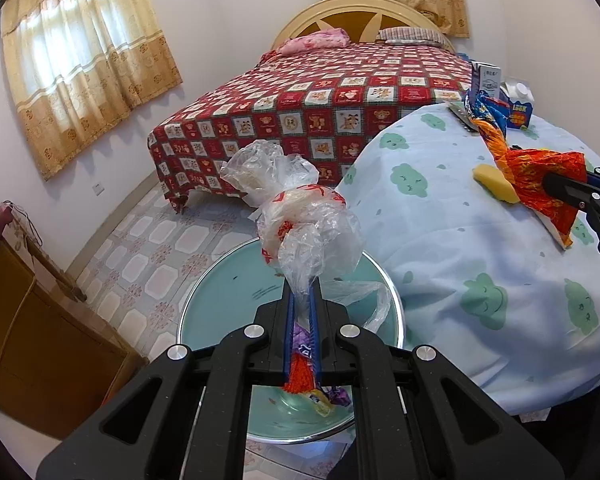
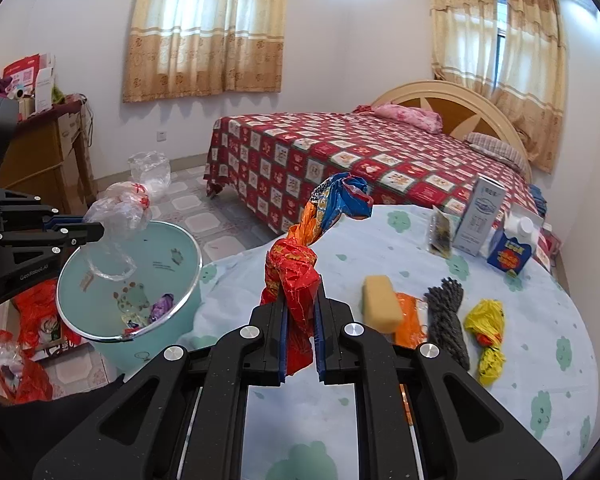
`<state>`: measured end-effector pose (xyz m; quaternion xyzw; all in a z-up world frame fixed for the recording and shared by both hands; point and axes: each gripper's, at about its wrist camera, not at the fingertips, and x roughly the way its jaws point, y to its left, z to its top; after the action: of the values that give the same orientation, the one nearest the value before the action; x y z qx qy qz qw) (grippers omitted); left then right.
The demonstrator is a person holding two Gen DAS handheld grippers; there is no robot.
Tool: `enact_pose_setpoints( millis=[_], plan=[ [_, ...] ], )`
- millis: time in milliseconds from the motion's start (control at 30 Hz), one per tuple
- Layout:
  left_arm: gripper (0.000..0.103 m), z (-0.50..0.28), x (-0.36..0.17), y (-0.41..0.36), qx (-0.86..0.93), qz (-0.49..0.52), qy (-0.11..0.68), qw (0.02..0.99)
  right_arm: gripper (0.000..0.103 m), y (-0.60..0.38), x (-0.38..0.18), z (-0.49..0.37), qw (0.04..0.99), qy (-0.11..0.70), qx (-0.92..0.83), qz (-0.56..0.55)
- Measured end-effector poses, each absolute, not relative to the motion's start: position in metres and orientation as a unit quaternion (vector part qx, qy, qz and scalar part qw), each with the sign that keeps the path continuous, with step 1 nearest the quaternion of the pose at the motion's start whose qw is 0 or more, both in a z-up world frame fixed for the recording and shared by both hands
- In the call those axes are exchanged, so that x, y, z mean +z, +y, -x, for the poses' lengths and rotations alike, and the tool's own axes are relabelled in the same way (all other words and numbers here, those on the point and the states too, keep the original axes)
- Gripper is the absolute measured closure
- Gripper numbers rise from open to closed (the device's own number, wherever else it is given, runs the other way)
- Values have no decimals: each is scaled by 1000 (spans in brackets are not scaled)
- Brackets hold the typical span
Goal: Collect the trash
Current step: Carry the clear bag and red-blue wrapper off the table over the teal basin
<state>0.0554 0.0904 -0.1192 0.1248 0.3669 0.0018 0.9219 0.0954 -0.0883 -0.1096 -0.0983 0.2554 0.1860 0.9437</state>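
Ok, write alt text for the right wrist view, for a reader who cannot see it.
The right tool is shut on a twisted red and orange wrapper above a round table. At left, the left tool holds a crumpled clear plastic bag over a pale green bin. A yellow sponge lies on the table.

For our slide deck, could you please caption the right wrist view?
Right gripper clamps a red wrapper over the table; left gripper holds a clear bag above the bin.
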Motion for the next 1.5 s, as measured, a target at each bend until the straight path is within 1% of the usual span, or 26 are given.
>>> enact_pose_setpoints(
  millis=[1500],
  plan=[
    [96,-50,-125,163,67,-105,379,917,92,-23,-102,-103,928,250,242,132]
  ],
)
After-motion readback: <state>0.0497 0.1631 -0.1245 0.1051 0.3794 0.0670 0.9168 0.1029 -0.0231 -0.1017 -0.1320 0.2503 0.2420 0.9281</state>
